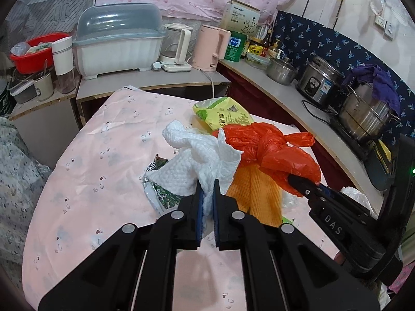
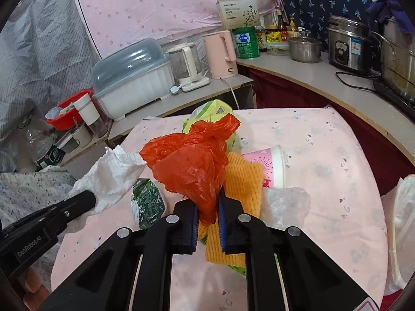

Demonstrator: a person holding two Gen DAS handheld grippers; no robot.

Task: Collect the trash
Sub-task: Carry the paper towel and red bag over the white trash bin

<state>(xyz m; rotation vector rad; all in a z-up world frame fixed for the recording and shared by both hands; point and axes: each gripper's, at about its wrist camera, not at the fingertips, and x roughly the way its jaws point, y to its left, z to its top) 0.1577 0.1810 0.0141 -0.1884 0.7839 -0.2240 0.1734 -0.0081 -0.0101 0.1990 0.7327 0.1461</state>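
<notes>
Both tools loaded, held side by side above the pile of trash on the pink-clothed table (image 1: pixel 85 160)

Left gripper (image 1: pixel 206 189): jaws closed tight on a crumpled white paper towel (image 1: pixel 192 155) — quilted, embossed, soft; wad stands up and forward of the fingertips, with a loose tail hanging down between the pads

Right gripper (image 2: pixel 208 207): jaws pinched on a red plastic bag (image 2: pixel 192 160) — thin, glossy, creased film, knotted into a neck near its far end; long axis runs away from the tool, toward the back counter. Looks near-empty and light, likely to flop

Key relation: the two held pieces sit just beside each other, towel to the left of the bag, almost touching at their edges. What remains lies directly beneath and slightly ahead of both tools

Left on the cloth:
- orange foam net sleeve (image 2: pixel 241 181), ribbed mesh, flat, long axis toward the right gripper, under the red bag
- pink-and-white paper cup (image 2: pixel 267 167) on its side, mouth pointing right, nearer the right hand
- green printed foil wrapper (image 2: pixel 146 202), crinkled, nearer the left hand
- yellow-green printed pouch (image 1: pixel 223 114) at the far side
- clear crumpled film (image 2: pixel 288 204) beside the cup

No bin visible in either view; where the held pieces go cannot be told
</notes>
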